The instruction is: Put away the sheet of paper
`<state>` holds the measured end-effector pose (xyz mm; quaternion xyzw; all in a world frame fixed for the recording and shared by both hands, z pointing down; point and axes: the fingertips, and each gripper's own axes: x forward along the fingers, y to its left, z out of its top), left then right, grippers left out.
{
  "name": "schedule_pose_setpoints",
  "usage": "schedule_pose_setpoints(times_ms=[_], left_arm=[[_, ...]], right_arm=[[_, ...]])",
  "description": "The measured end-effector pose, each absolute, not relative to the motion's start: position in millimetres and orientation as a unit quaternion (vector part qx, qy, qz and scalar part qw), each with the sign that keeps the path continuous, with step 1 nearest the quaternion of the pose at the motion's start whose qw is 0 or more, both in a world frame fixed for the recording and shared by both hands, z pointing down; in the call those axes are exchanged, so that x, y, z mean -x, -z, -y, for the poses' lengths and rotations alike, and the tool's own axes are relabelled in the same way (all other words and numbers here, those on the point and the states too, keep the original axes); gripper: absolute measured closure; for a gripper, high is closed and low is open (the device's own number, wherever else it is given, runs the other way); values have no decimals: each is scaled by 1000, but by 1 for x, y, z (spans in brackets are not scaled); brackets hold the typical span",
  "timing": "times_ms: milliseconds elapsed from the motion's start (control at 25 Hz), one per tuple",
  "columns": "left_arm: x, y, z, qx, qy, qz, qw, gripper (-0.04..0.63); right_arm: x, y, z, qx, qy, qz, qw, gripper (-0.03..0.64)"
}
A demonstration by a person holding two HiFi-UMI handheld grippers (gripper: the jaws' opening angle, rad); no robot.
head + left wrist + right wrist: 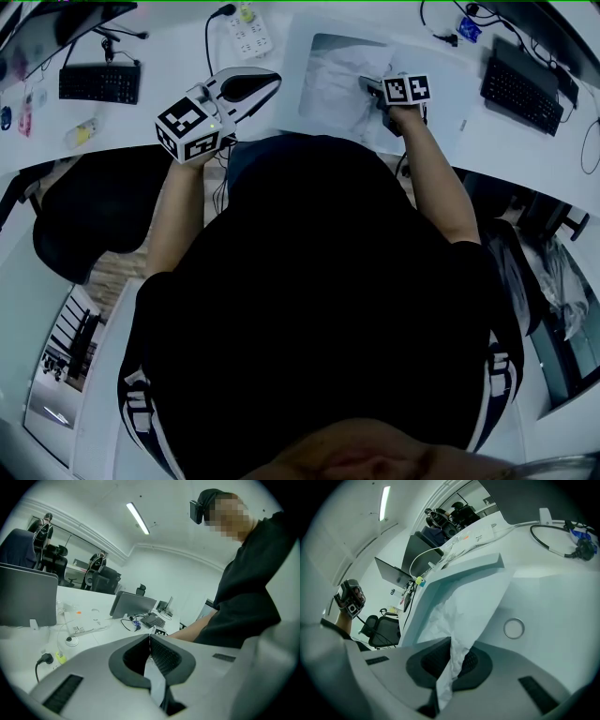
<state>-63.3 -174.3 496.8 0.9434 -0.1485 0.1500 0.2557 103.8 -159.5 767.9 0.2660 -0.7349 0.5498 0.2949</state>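
The right gripper [451, 641] pinches the crumpled white paper sheet [473, 602]. Press it flat into the shallow white tray [464, 565]. The left gripper [150, 638] nips a small white strip [155, 681].

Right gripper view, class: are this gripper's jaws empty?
No: the right gripper has its jaws shut on the crumpled sheet of paper, which runs down between them.

Desk [141, 127]: white, cluttered. One black keyboard [98, 82] lies at the left and a second keyboard [521, 94] at the right. A white power strip [249, 33] lies near the far edge between them. A black office chair [98, 211] stands at the desk's near left edge. A grey laptop [133, 604] stands open further along. The ceiling light [138, 518] is lit.
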Motion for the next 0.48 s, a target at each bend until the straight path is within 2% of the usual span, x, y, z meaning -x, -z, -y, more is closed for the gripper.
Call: schedule_pose_setpoints(times_ms=[480], left_arm=[[62, -500, 174, -942, -153, 149, 260, 572]], right_arm=[[-98, -771, 164, -255, -552, 738, 293, 601]])
